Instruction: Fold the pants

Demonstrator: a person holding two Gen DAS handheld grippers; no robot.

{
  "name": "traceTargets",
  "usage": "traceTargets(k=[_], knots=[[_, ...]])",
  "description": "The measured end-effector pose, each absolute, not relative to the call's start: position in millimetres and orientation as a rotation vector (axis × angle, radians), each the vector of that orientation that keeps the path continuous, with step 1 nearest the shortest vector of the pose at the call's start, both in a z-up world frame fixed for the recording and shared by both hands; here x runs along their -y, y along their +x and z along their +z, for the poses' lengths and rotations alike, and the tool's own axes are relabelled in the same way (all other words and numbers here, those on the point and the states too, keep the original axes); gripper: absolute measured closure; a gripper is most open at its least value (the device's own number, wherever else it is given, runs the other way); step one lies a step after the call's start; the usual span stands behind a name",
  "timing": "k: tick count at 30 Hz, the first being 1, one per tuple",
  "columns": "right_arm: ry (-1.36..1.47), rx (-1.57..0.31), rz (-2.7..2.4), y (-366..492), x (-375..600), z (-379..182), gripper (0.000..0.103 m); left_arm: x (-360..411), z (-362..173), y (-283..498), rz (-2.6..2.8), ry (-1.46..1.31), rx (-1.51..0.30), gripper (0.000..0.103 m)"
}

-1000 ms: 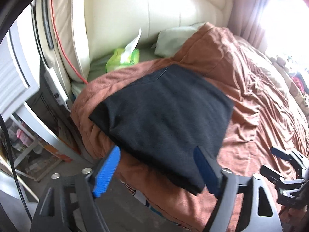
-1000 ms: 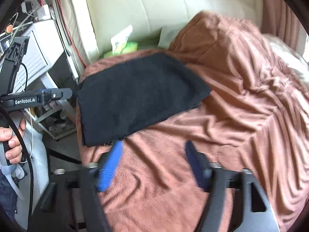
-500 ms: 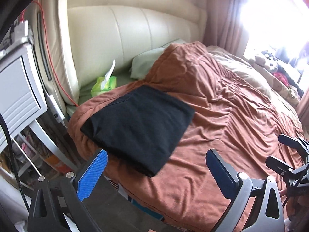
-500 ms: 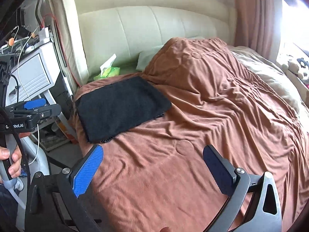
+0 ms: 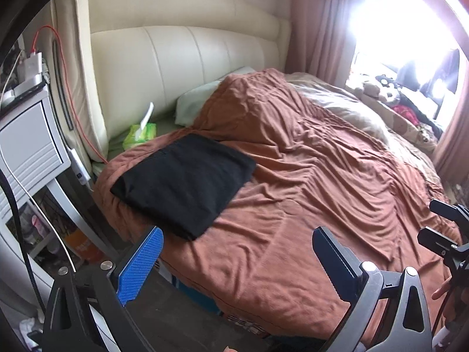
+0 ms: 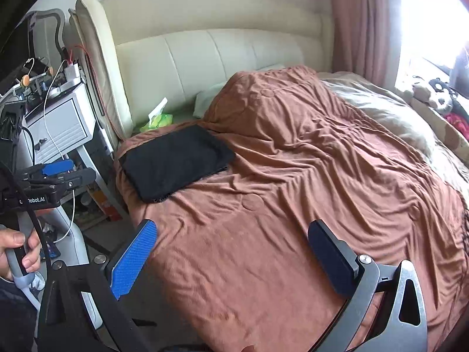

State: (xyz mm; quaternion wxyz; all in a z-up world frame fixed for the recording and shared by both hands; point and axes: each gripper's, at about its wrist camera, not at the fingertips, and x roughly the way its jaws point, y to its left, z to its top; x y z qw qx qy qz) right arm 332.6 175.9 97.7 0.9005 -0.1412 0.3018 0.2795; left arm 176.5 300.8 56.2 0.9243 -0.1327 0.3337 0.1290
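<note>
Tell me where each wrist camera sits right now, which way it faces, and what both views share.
Left wrist: behind the open left gripper, facing down at the folded black pants on the brown blanket; the right gripper shows at its right edge.
Right wrist: behind the open right gripper, facing the same blanket; the left gripper and a hand show at left.
Shared: pants, blanket, cream headboard, green tissue pack.

Daylight floods in from the window (image 5: 410, 29) at the upper right of both views and blows out to pure white there, washing the curtain (image 6: 360, 23) beside it. The bed (image 5: 307, 176) is evenly lit, its creases casting soft shadows. The left side by the nightstand (image 6: 61, 126) is dimmer. Fisheye distortion bends the headboard (image 5: 187, 64), and black vignetting rings the corners. Focus is fairly sharp, with no evident motion blur.
</note>
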Motion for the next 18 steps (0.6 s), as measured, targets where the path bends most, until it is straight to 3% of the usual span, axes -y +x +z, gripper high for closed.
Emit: traceTargets(k=[18], knots=[[-0.238, -0.561, 0.504, 209, -96, 135, 0.0, -225, 99, 88, 0.169, -0.209, -0.616, 0.0]])
